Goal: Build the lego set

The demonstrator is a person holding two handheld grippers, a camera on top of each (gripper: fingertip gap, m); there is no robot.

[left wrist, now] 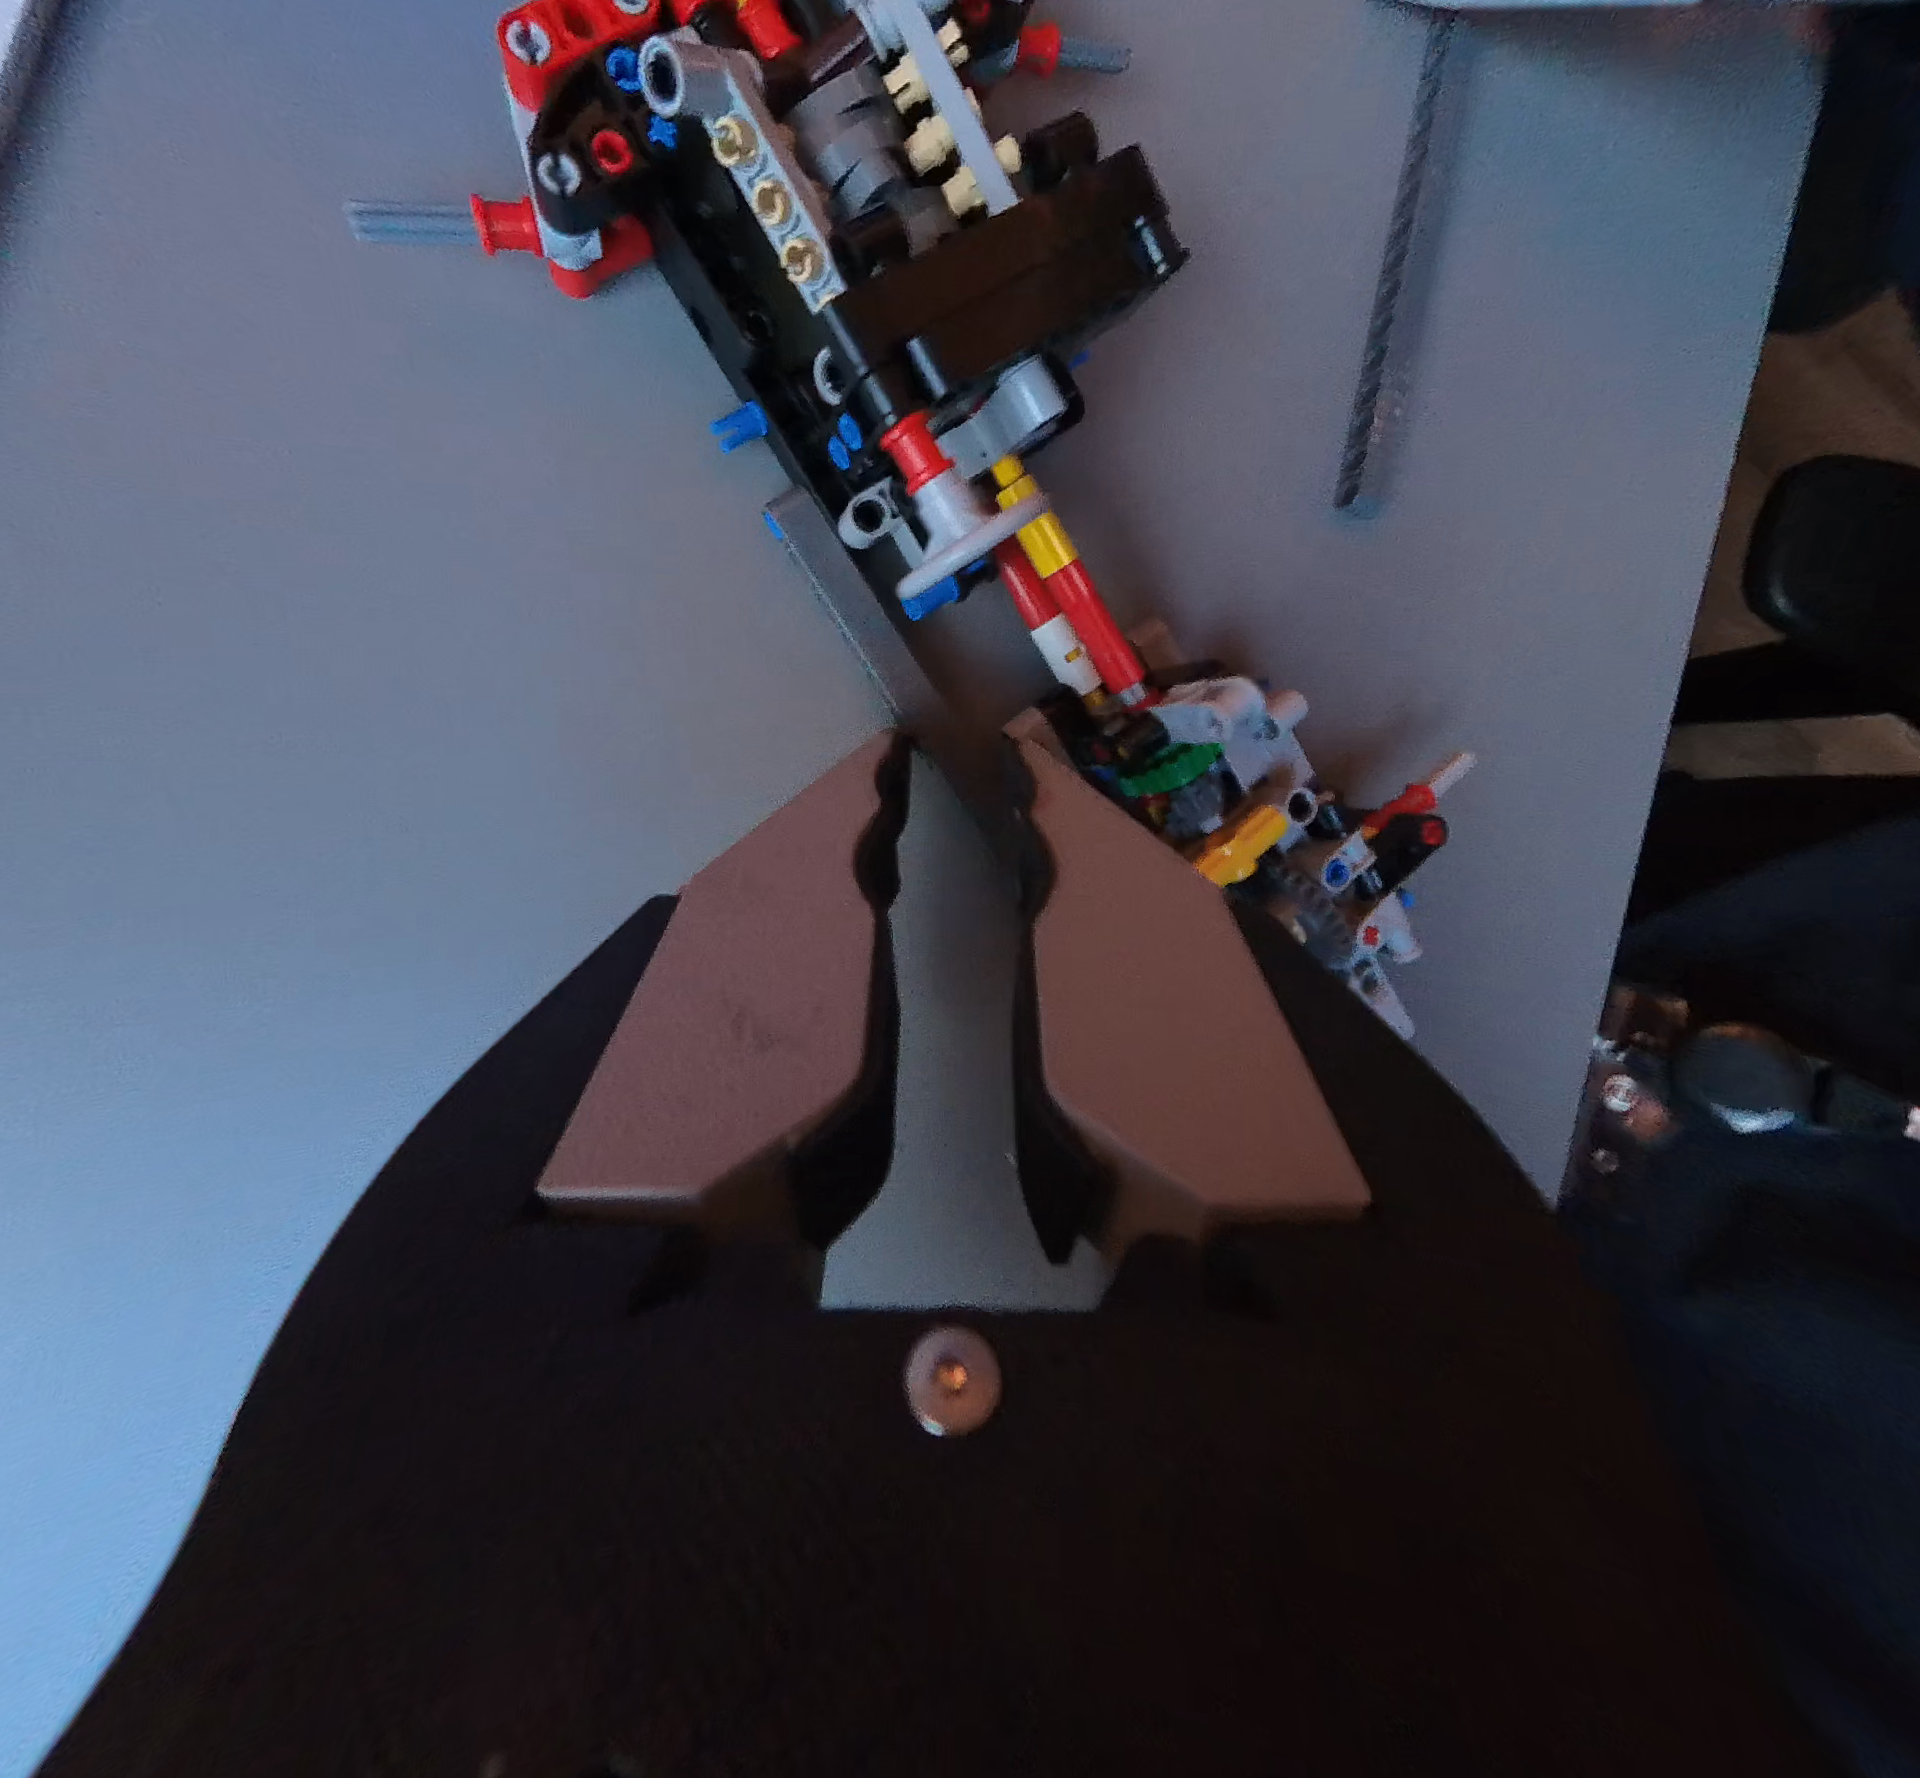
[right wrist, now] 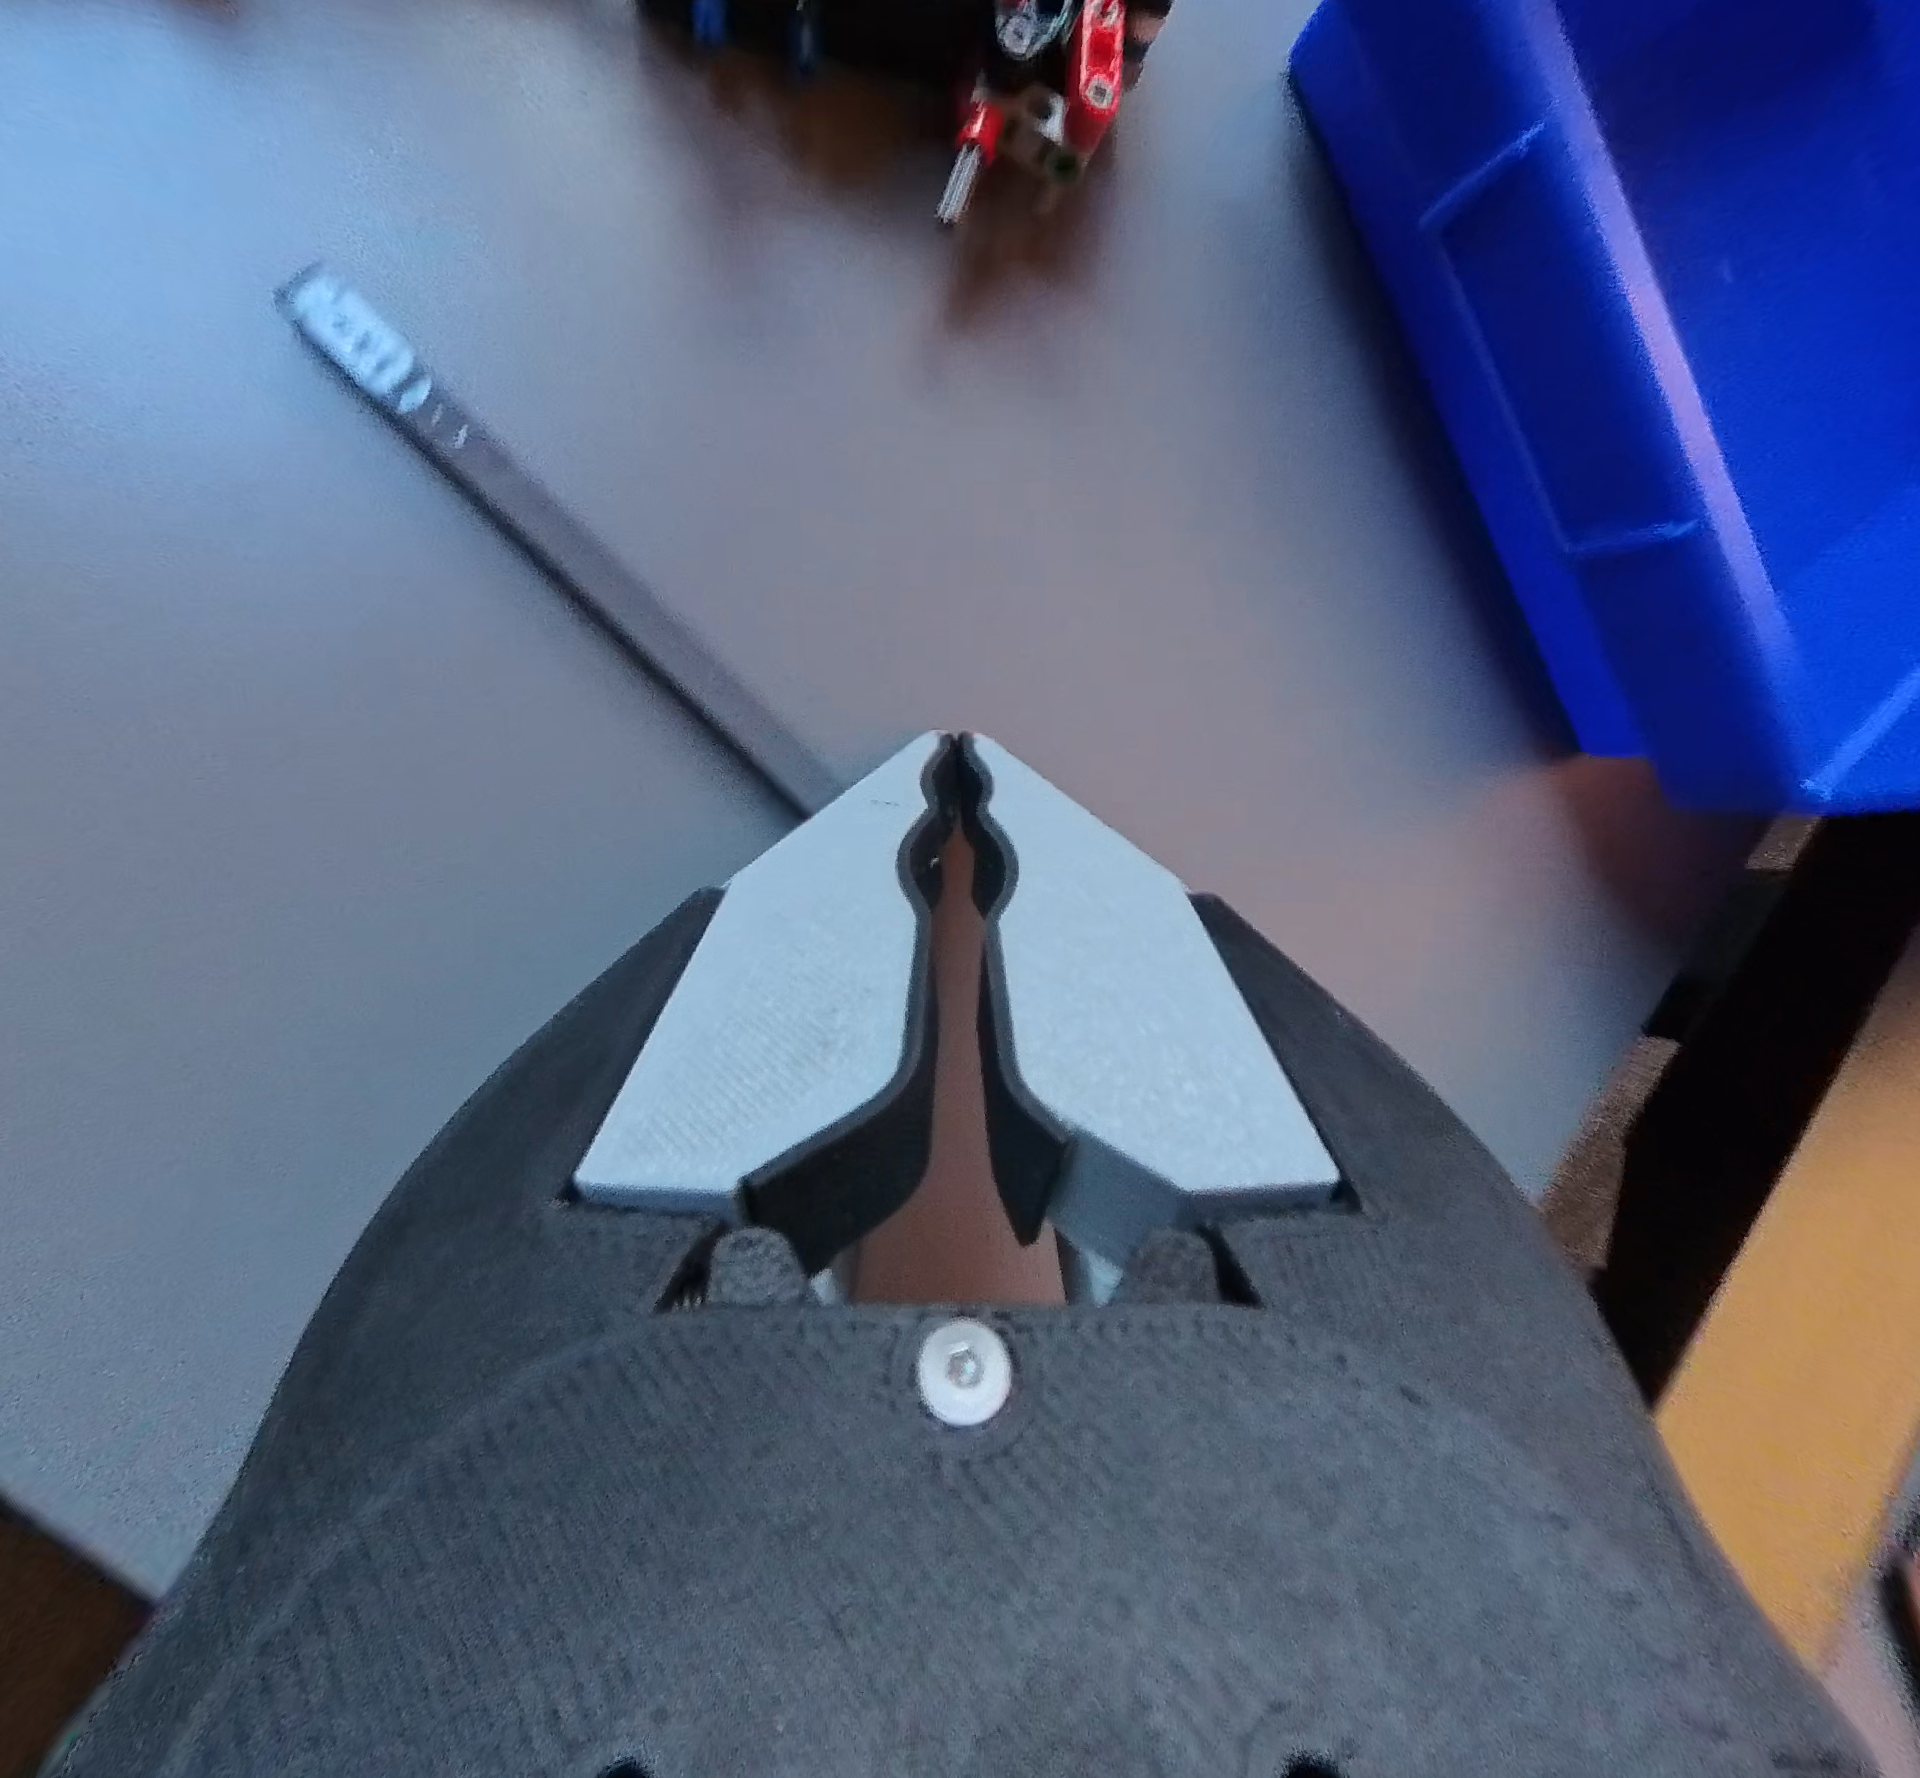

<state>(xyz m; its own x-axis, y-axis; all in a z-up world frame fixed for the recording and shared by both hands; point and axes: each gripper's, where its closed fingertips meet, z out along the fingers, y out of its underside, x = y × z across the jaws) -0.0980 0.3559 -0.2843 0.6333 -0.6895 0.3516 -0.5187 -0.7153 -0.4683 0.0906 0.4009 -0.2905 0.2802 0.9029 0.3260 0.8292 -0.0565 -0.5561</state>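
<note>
L gripper (left wrist: 958,752), brown fingers, is sitting low centre of the left wrist view, jaws narrowly apart, tips closing on the grey side beam (left wrist: 831,575) of a toy brick chassis (left wrist: 831,201). Can't tell if the pads are pressing it. Chassis is running from top centre down to mid-frame on a grey table (left wrist: 260,585): red, black, grey parts up top, red/yellow shafts (left wrist: 1049,575) mid, small gear cluster (left wrist: 1247,793) just right of the fingertips. Dark twisted rod (left wrist: 1387,294) is lying apart at upper right.

R gripper (right wrist: 958,741), grey fingers, is hovering centre of the right wrist view, tips meeting, nothing between them. Long grey strip (right wrist: 540,533) is lying diagonally, its near end passing behind the left finger. Chassis is showing top centre, well apart. Blue bin (right wrist: 1621,326) is standing at upper right.
</note>
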